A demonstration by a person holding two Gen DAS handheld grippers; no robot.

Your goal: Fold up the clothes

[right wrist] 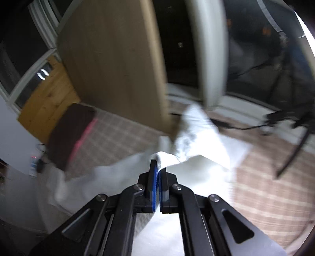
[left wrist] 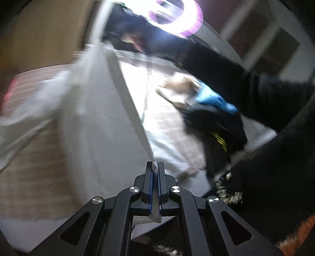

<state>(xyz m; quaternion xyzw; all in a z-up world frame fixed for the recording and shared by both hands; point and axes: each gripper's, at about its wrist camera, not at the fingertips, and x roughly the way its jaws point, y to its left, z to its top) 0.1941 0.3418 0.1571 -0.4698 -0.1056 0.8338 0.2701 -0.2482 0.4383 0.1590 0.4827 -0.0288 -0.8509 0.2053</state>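
Both of my grippers are clamped on the same white garment above a plaid-patterned bed cover. In the left wrist view, my left gripper has its blue-padded jaws closed on a thin edge of the cloth, which runs up and away from the fingertips as a taut, lifted sheet, its fold line rising toward a bright ring light at the top of the frame. To the right of that sheet a person's dark sleeve reaches in, with the blue pads of the other gripper blurred beside another part of the pale fabric. In the right wrist view, my right gripper is pinched shut on a bunched corner of the white garment, the rest of it spreading rumpled over the cover ahead and to both sides. A brown wooden panel stands behind, and a dark maroon cushion lies at the left. Both views are motion-blurred.
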